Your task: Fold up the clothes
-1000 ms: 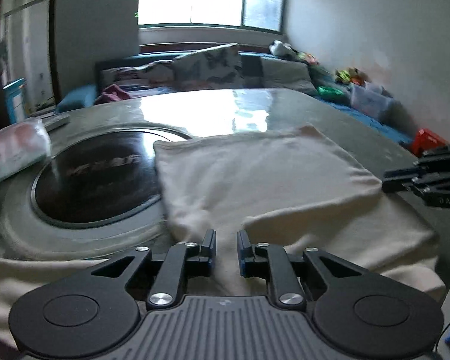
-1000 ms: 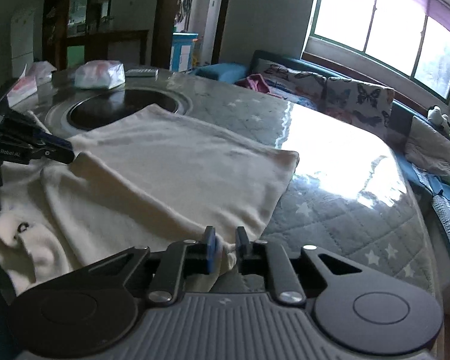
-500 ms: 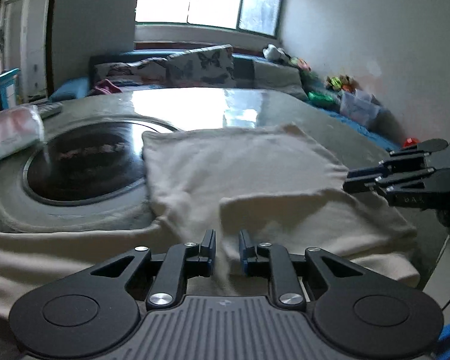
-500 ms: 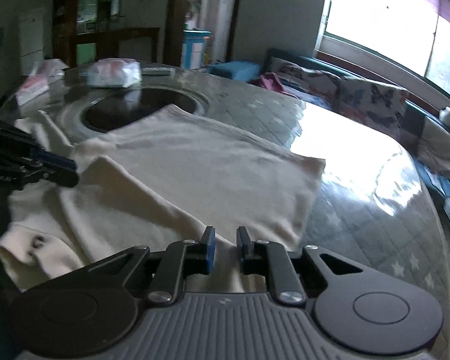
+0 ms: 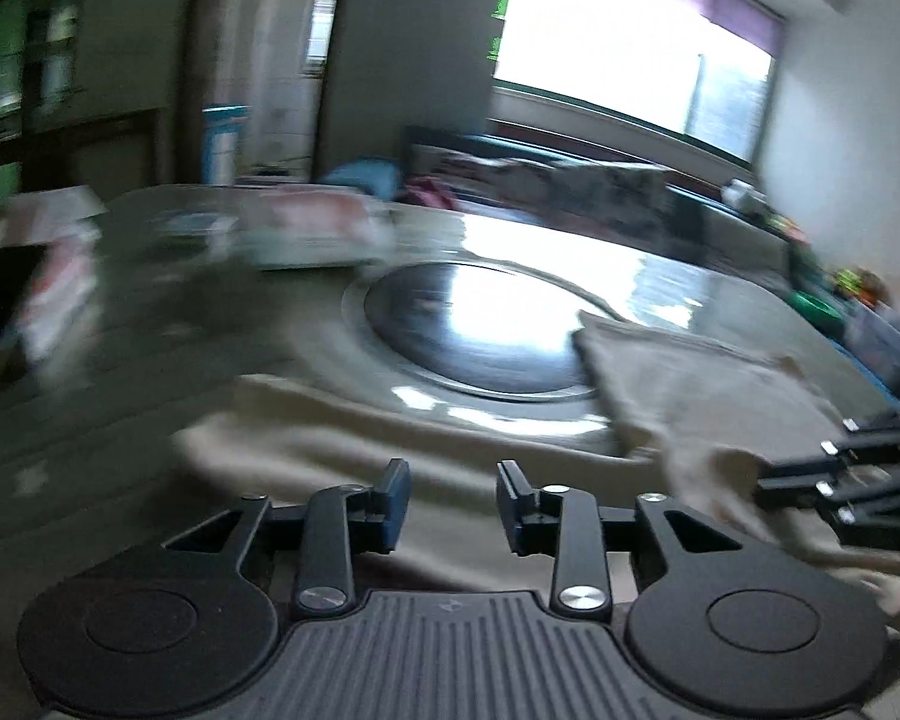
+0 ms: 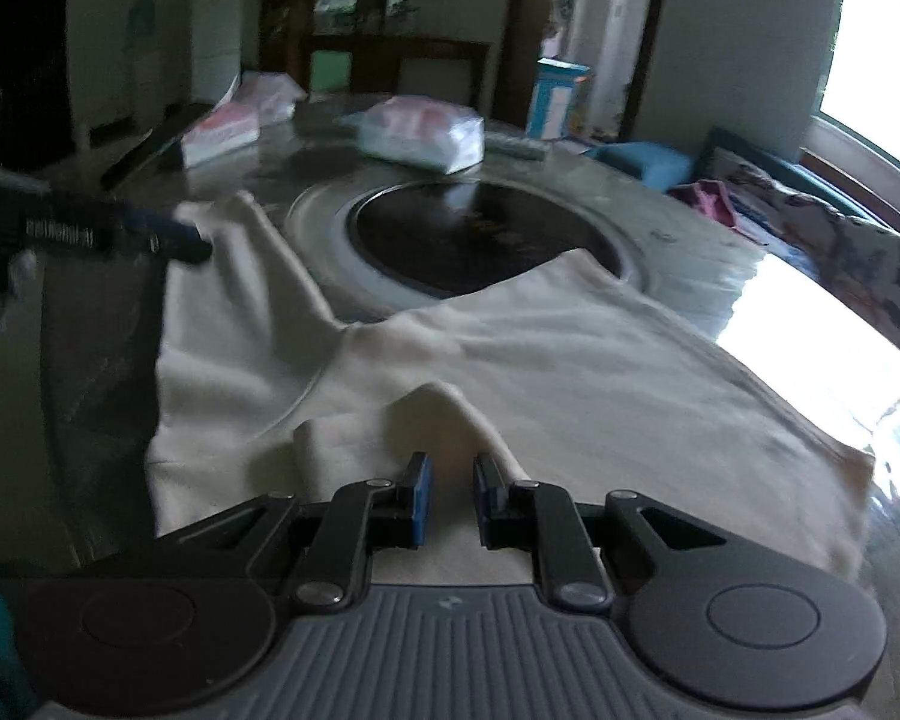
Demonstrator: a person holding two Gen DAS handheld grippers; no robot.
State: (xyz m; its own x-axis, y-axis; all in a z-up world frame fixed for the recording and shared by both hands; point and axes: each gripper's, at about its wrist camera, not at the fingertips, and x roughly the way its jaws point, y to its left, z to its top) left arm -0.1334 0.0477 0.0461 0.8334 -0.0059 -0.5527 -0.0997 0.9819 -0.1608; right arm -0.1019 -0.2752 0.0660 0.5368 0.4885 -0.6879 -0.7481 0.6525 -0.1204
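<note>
1. Cream knitted garment [image 6: 510,360], soft and thick, lies spread on the round grey glass-topped table [image 6: 810,312], reaching from the near edge at 6 o'clock toward the dark round inset plate [image 6: 480,240] at the table's middle.
2. The step in hand looks like a sleeve or side fold: one part is already doubled over the body, and a long sleeve [image 6: 252,276] runs out toward 10 o'clock.
3. Right gripper [image 6: 448,501] has its fingers drawn close on a raised ridge of the cloth, which lifts into a small tent just ahead of the pads; it appears to hold that fold.
4. Left gripper [image 5: 452,507] has its jaws opening, standing apart with cloth below them and nothing pinched between; in the right wrist view it shows at 9 o'clock [image 6: 168,240], its tip near the sleeve end.
5. Next, I judge, the left gripper needs a fresh hold on the sleeve, then a carry across the body, laid flat.
6. The fabric looks limp and heavy, with soft creases; the left wrist view is blurred, so finer detail there cannot be told.
</note>
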